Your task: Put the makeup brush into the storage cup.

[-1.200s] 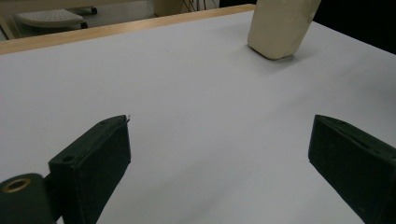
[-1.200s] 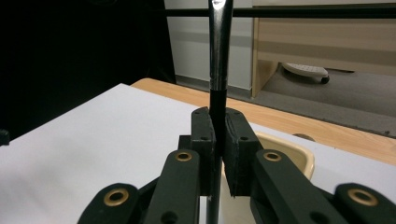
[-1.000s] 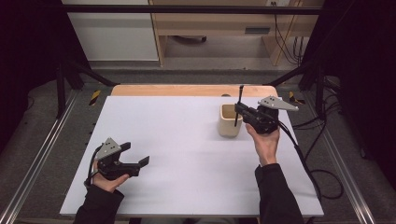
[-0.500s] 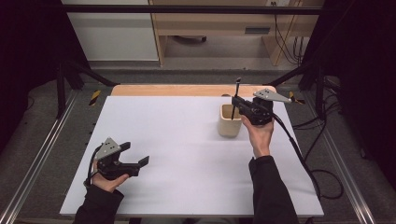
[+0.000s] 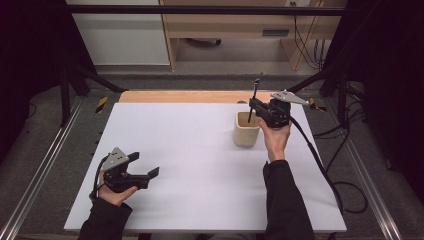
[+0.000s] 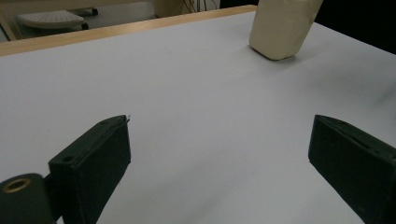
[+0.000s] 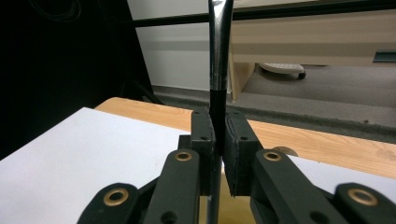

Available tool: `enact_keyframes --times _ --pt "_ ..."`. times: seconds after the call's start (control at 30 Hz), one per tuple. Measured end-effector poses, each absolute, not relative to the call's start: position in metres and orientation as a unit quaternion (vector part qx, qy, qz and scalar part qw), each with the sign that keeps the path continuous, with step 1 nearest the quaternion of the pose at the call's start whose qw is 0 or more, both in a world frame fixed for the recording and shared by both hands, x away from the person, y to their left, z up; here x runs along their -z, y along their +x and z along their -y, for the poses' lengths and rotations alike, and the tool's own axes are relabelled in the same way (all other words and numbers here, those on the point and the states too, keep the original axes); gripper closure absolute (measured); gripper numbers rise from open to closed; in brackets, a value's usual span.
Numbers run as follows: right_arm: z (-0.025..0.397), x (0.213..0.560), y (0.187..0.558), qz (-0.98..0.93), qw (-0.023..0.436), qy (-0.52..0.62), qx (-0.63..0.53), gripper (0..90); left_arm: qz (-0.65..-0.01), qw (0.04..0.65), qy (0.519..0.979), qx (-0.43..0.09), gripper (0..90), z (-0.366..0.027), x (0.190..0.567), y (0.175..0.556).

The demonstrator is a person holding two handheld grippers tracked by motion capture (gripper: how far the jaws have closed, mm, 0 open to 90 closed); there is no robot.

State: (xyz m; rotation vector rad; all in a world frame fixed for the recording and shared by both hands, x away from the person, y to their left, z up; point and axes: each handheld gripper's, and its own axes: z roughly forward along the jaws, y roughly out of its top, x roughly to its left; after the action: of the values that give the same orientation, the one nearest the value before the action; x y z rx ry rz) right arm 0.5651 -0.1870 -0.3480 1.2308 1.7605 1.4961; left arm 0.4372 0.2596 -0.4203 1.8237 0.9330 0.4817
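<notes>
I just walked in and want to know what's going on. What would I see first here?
First you'd spot the right tool at the far right of the white table, pinching a thin dark stick that stands upright over a beige cup. Near the front left corner, the left tool waits just above the table with its jaws wide open, holding nothing.

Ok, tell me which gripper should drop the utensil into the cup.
The right gripper: its jaws are shut on the dark utensil, held upright at the beige cup. The left gripper sits open at the table's near side.
</notes>
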Motion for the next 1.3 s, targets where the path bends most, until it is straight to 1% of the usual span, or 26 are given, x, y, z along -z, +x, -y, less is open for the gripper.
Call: enact_keyframes --times 0.53,1.3 --pt "0.184 0.363 0.584 -0.647 0.254 0.469 -0.545 83.6 -0.382 0.494 0.755 -0.197 5.4 -0.259 0.421 0.438" --pt "0.182 0.389 0.585 -0.653 0.244 0.481 -0.532 83.6 -0.379 0.493 0.758 -0.197 5.4 -0.258 0.421 0.438"
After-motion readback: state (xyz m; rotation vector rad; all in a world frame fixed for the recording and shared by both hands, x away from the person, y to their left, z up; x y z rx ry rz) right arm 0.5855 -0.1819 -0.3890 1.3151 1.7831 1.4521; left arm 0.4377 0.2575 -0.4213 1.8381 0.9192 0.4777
